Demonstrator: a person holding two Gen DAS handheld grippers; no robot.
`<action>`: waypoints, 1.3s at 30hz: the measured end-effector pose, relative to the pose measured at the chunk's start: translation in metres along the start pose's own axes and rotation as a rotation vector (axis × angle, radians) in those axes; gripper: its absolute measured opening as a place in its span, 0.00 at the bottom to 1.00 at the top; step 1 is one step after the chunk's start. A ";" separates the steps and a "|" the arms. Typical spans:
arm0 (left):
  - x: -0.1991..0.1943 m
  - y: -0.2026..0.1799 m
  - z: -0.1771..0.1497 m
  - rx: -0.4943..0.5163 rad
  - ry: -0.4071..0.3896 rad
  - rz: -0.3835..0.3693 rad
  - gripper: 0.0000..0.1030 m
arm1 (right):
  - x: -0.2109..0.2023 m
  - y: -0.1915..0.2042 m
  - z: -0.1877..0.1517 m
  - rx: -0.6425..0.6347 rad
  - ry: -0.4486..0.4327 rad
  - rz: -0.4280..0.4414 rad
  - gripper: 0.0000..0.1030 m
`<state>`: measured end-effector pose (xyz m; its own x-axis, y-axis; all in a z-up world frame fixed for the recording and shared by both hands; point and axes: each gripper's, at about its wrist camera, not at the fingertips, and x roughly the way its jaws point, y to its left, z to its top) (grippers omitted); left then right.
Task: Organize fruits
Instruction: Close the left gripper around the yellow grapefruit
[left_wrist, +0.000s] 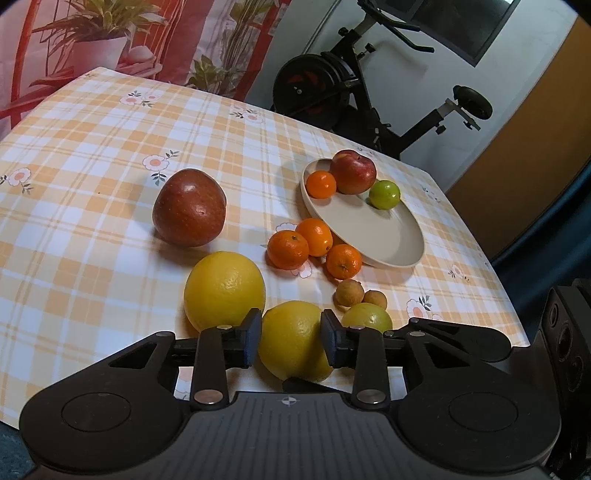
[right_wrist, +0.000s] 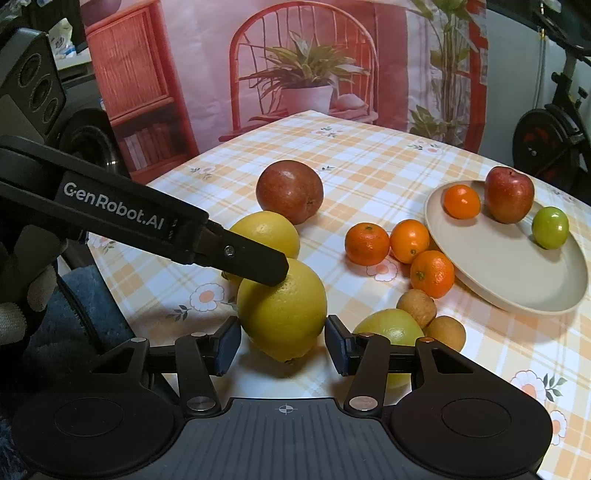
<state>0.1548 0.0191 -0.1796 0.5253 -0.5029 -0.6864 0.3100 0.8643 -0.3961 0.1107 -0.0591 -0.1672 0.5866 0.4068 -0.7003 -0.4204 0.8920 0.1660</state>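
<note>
Fruits lie on our checked tablecloth (left_wrist: 92, 229); the beige plate (left_wrist: 373, 236) holds a red apple (left_wrist: 353, 171), a mandarin (left_wrist: 321, 184) and a green fruit (left_wrist: 385, 194). Our left gripper (left_wrist: 290, 339) clamps a glossy yellow orange (left_wrist: 291, 341); our right gripper (right_wrist: 282, 345) flanks it, pads apart.

My left claw (left_wrist: 289, 338) straddles a lemon (left_wrist: 291, 341), pads at its sides. A second lemon (left_wrist: 224, 290) sits just left, a big apple (left_wrist: 189, 212) beyond. Three tangerines (left_wrist: 314, 249) cluster against the plate (left_wrist: 384, 236), which holds an apple, a tangerine and a lime (left_wrist: 385, 194).
</note>
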 end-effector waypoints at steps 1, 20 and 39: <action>0.000 0.000 0.000 -0.002 0.003 -0.002 0.36 | 0.000 0.000 0.000 -0.002 -0.001 0.005 0.45; -0.001 0.004 -0.007 -0.042 0.031 -0.024 0.45 | -0.002 0.005 -0.002 -0.022 0.014 0.015 0.45; 0.003 0.008 -0.012 -0.070 0.043 -0.067 0.49 | 0.002 0.001 -0.004 0.013 0.028 0.021 0.47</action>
<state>0.1498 0.0246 -0.1921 0.4702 -0.5602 -0.6820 0.2860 0.8277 -0.4828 0.1087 -0.0585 -0.1708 0.5578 0.4198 -0.7160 -0.4234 0.8859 0.1896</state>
